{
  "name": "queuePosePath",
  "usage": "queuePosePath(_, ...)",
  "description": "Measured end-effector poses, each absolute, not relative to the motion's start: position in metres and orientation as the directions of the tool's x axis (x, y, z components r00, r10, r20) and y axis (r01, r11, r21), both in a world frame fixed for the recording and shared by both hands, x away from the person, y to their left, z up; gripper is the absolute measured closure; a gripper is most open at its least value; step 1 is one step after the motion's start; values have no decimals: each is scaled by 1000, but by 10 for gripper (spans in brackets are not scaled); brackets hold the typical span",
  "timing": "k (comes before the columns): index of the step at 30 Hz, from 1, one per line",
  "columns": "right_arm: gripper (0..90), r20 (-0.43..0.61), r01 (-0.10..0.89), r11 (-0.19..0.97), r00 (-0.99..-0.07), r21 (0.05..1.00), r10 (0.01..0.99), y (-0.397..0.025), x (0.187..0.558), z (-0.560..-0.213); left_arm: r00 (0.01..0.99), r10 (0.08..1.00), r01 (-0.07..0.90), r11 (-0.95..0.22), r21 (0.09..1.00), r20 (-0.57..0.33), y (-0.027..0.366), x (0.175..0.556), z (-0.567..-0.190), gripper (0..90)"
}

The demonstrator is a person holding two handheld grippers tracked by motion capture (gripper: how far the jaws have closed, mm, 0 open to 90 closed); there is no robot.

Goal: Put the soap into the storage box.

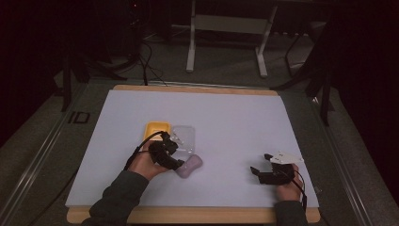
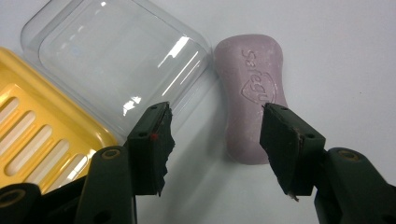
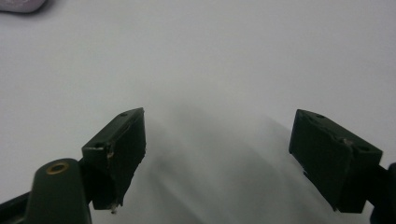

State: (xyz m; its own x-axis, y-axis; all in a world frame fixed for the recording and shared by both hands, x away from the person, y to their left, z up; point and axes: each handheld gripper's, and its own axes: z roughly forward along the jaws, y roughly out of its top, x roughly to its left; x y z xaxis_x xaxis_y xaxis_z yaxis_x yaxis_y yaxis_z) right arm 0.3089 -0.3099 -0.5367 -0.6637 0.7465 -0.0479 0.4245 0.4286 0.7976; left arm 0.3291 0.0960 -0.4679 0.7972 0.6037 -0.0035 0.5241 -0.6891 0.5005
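A pale purple soap bar (image 1: 189, 165) (image 2: 250, 95) lies flat on the white table sheet, embossed side up. Just left of it are a clear plastic lid (image 1: 183, 137) (image 2: 122, 60) and a yellow slotted soap dish (image 1: 155, 130) (image 2: 42, 135). My left gripper (image 1: 175, 155) (image 2: 215, 140) hovers open over the near end of the soap, one jaw above the soap's edge, the other over the lid's rim. My right gripper (image 1: 261, 165) (image 3: 219, 154) rests open at the right front of the sheet with bare sheet between its jaws. A corner of the soap (image 3: 21, 4) shows far off in the right gripper view.
The white sheet (image 1: 235, 122) covers a wooden board (image 1: 197, 215) whose edge shows at front and back. Beyond the table are a white stand's legs (image 1: 226, 42) and cables on a dark floor.
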Motion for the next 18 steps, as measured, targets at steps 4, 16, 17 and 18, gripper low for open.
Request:
queuePosePath(4, 183, -49, 425, 429, -663, 797, 747, -310, 309, -537, 793, 609, 533, -688, 492, -8, 94, 331, -468, 430)
queuePosePath(16, 184, -48, 422, 428, -664, 799, 746, -310, 309, -537, 799, 601, 536, -710, 457, -4, 84, 335, -467, 428)
queuePosePath(17, 183, -49, 422, 428, -665, 799, 746, -310, 309, -537, 798, 603, 538, -709, 455, -5, 84, 335, -468, 428)
queuePosePath(18, 183, -50, 420, 429, -665, 800, 745, -310, 309, -537, 797, 603, 541, -710, 452, -7, 83, 336, -468, 429)
